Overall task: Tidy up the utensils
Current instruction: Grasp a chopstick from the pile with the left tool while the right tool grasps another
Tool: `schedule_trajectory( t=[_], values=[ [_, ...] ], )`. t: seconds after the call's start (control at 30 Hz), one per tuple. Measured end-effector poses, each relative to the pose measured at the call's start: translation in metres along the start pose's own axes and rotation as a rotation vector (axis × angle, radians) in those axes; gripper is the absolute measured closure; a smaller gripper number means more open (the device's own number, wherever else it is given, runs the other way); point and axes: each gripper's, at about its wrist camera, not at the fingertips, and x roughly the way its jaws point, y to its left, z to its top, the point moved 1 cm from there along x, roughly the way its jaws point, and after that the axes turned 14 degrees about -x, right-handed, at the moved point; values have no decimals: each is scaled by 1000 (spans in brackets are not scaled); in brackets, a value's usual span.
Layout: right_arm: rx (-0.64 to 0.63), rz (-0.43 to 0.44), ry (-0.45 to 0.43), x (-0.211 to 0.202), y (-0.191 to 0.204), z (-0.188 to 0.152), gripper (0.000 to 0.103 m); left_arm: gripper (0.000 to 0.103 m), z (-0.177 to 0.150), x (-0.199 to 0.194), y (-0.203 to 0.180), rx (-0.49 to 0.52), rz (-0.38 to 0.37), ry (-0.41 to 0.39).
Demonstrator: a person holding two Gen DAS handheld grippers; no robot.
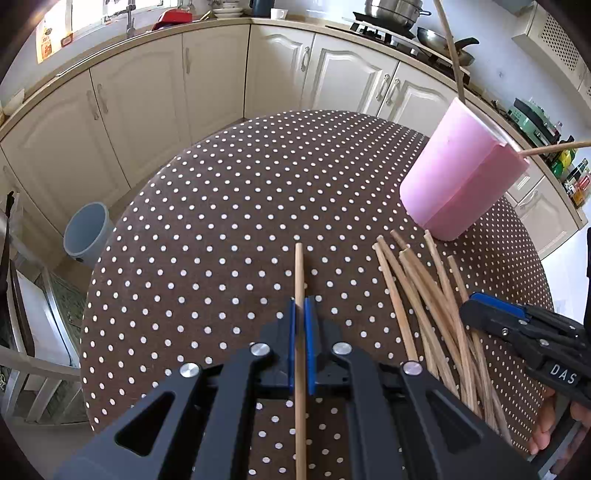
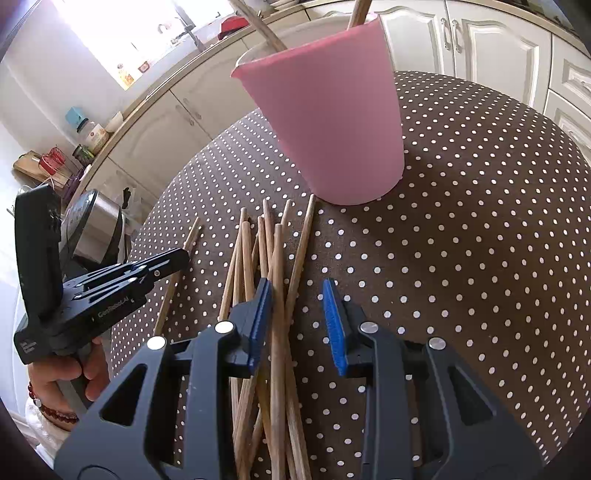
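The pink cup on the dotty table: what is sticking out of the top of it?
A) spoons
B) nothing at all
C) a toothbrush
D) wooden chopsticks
D: thin wooden chopsticks poke up out of the pink cup, the same kind as the loose pile of chopsticks lying on the table in front of it.

A home kitchen: cream cabinets, gas stove with pots (wok too), sink tap.
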Motion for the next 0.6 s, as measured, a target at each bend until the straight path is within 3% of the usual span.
schedule_trajectory(
  t=[0.07,0.17,0.4,0.6],
  values=[
    [-9,12,2,0,1,1,87,98,0,-1,-2,3,-2,-3],
    [-18,10,9,0,4,2,93,98,1,-6,-5,7,-12,-8],
    [-24,0,-58,-25,7,4,96,98,3,-37,-22,29,-78,-46],
    [-46,-25,11,-19,11,8,95,98,6,-56,-34,51,-106,-65]
  ],
)
